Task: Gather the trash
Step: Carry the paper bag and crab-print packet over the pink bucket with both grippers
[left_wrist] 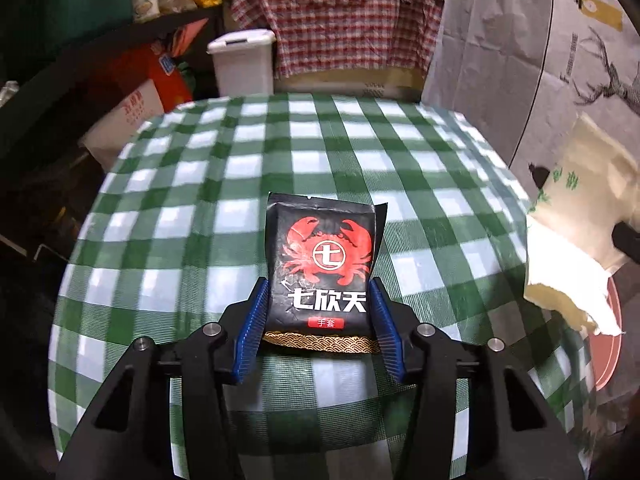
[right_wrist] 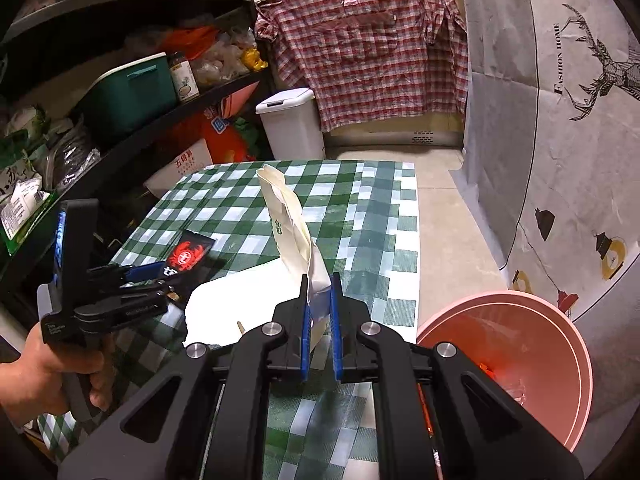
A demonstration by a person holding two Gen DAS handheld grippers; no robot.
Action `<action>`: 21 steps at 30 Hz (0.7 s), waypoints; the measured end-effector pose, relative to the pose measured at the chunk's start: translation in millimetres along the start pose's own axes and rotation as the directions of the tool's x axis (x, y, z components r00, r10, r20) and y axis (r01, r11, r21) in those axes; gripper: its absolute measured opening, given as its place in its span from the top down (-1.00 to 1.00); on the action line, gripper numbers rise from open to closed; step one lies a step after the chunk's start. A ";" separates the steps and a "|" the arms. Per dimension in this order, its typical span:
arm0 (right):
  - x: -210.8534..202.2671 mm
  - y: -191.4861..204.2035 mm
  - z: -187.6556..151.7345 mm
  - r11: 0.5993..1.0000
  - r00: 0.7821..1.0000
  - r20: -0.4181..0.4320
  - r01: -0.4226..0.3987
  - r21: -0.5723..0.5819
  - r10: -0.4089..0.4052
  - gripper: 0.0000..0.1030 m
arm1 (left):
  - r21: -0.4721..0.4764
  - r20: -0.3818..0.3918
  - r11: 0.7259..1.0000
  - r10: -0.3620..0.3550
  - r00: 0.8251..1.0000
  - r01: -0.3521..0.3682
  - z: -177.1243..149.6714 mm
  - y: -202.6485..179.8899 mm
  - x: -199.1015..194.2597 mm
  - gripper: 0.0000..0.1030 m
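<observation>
Small table draped in a green-and-white checked cloth [left_wrist: 320,140], seen from two cameras mounted on handheld grippers.

Left view: looking down along the left gripper [left_wrist: 320,292], blue-padded fingers [left_wrist: 256,316] set on either side of a black packet [left_wrist: 324,260] printed with a red crab and white lettering. Packet standing between the pads, its side edges right against them, lower end with a gold-patterned strip nearest the camera. Gripped at a middling width, clasped around the packet. Off to the right edge, part of a cream paper bag [left_wrist: 592,208] with a torn white rim, and a sliver of pink basin below it.

Right view: right gripper [right_wrist: 320,276] clenched tight on the edge of the same cream paper bag [right_wrist: 292,220], which rises upright from the narrow gap between the blue pads, green print on its side. Bag's white lower part spread flat on the cloth. To the left, a hand [right_wrist: 44,376] holding the left gripper [right_wrist: 160,270], with the crab packet [right_wrist: 188,256] at its tips, tilted above the cloth. Pink round basin [right_wrist: 560,344] on the floor just beside the table's right edge, something orange inside. Behind the table, a white lidded bin [right_wrist: 290,124], a red checked shirt [right_wrist: 360,52] hanging, and dark shelves [right_wrist: 120,60] crowded with goods.
</observation>
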State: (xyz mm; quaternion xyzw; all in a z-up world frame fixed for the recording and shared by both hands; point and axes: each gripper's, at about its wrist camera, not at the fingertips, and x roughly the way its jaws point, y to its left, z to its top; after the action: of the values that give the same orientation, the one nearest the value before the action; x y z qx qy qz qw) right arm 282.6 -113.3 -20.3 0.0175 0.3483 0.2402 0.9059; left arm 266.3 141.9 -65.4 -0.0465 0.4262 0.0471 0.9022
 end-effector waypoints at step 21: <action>-114.4 0.0 -3.4 0.990 0.976 0.177 0.111 0.085 -0.124 0.82 | -0.004 0.195 0.999 -0.033 0.980 0.034 -6.2 -15.9 -122.3 0.03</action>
State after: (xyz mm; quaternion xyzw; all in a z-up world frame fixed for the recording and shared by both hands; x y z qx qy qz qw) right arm 207.0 -164.9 48.3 0.0528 0.2732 0.1704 0.9453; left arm 186.3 119.8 26.0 -0.0524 0.3349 0.0379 0.9400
